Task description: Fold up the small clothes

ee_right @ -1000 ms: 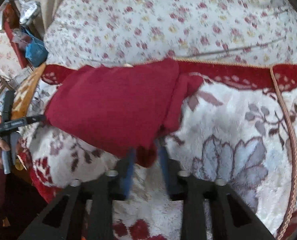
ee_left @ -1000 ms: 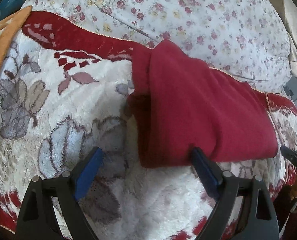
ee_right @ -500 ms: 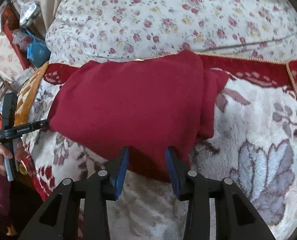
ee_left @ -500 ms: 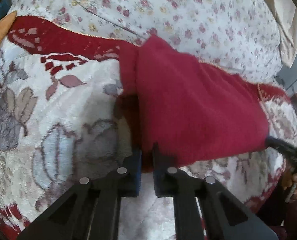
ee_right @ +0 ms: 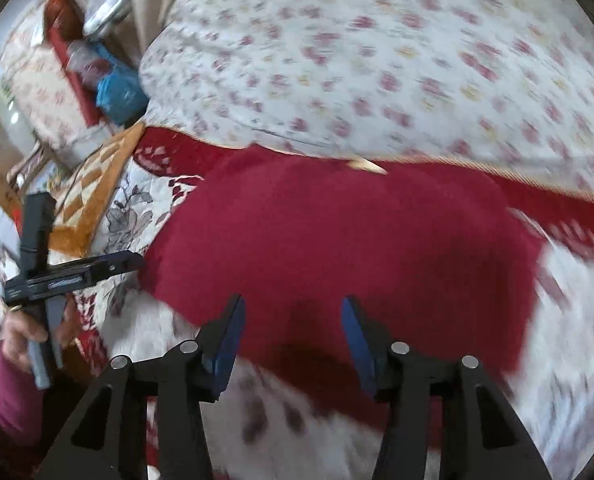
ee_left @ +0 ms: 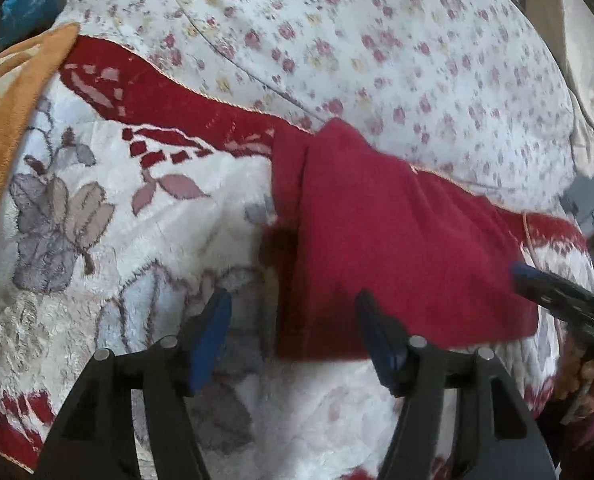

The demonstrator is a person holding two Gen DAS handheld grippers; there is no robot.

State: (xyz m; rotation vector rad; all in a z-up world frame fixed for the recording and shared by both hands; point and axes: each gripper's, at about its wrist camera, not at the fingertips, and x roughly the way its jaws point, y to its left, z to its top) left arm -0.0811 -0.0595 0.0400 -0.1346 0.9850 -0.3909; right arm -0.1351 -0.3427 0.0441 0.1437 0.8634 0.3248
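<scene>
A dark red folded garment (ee_left: 397, 248) lies flat on a white plush blanket (ee_left: 137, 240) with grey flowers, its far edge beside a floral quilt (ee_left: 377, 40). The left gripper (ee_left: 293, 328) has just been opening; its jaws straddle the garment's near corner, released. The right gripper (ee_right: 293, 328), blurred, has also been opening, jaws apparently gripping nothing, above the garment's near edge.

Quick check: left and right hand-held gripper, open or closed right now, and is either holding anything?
Left hand-held gripper: open, jaws just opening, holding nothing; red garment edge lies between them.
Right hand-held gripper: open, jaws just opening over the garment, gripping nothing.
</scene>
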